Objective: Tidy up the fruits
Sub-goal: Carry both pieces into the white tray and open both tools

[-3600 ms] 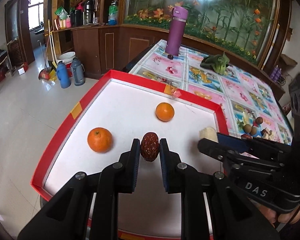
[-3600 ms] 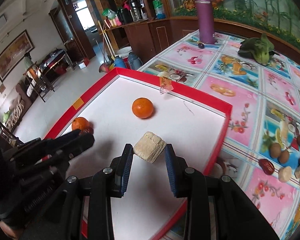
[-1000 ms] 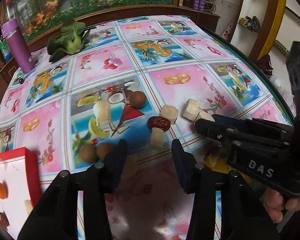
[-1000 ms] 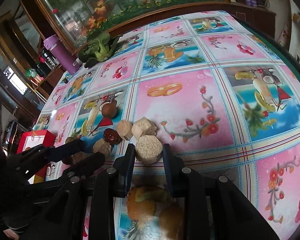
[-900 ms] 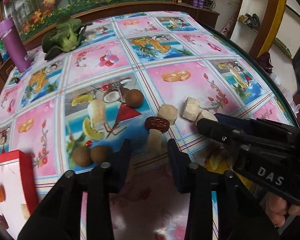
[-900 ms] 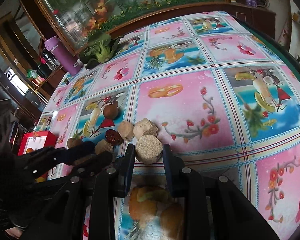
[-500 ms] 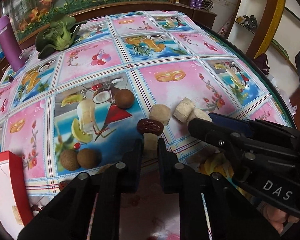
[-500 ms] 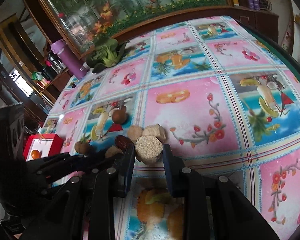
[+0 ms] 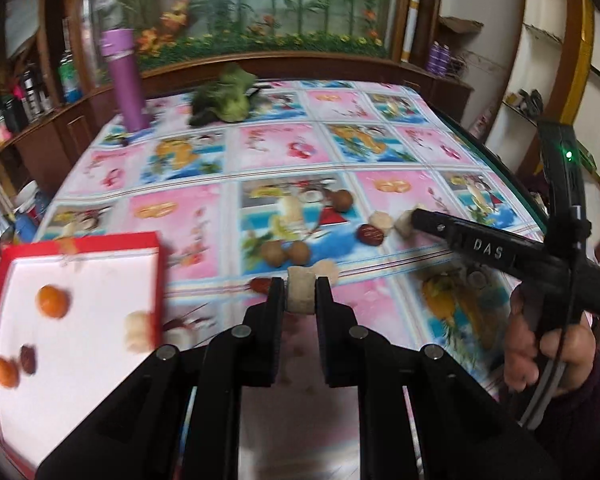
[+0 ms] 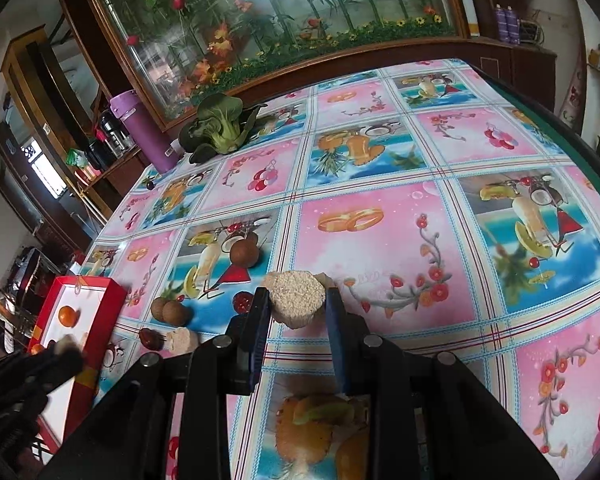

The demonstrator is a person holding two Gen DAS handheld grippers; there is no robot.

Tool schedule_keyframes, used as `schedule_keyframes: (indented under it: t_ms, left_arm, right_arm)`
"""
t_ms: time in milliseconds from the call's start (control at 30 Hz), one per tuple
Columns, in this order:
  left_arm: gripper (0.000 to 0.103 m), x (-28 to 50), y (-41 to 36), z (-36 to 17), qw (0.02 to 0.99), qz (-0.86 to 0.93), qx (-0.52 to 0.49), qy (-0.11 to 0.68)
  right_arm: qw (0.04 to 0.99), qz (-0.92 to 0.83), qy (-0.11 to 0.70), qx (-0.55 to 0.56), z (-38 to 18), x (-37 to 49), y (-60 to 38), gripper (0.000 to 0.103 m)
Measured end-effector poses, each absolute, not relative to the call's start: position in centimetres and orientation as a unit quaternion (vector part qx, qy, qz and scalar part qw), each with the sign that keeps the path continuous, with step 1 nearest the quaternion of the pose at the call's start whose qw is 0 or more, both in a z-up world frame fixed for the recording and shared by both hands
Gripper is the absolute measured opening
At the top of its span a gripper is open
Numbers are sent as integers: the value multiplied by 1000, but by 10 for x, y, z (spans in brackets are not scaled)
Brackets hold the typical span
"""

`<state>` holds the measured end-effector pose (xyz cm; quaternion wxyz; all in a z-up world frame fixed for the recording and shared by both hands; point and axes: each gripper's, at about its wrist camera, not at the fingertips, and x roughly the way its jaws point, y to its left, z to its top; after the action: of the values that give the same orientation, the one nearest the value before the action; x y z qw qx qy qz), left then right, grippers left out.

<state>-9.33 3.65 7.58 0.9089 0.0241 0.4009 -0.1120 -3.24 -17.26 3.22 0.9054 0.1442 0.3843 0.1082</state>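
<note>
1. A dining table (image 10: 380,128) under a bright fruit-print cloth fills both views, with a planted glass case and a purple flask (image 9: 125,80) behind.
2. At the table's left end sits a red-rimmed tray (image 9: 156,276) with a white floor, already holding oranges (image 9: 52,301), a dark date and a pale chunk.
3. The left gripper (image 9: 299,294) is clamped on an upright pale chunk (image 9: 299,292), raised beside the tray's right edge — the tray lies to its left and nearer to it than to the other hand.
4. The right gripper (image 10: 296,310) is closed on a pale round slice (image 10: 296,294), grainy cut face up; the tray lies well away to its left.
5. Loose brown fruits (image 10: 171,311) and dates remain on the cloth.
</note>
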Motion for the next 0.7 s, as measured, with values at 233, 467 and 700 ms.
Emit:
schedule_keyframes:
  t_ms: [233, 467, 700]
  left_arm:
    - [17, -133, 86, 76, 916, -72, 2, 395]
    - [17, -153, 124, 72, 918, -45, -24, 393]
    - [17, -162, 191, 73, 921, 22, -60, 384]
  right_arm:
    - [920, 96, 363, 112, 36, -41, -162, 27]
    - [905, 190, 366, 107, 53, -62, -93, 27]
    - [867, 304, 391, 56, 68, -68, 18, 27]
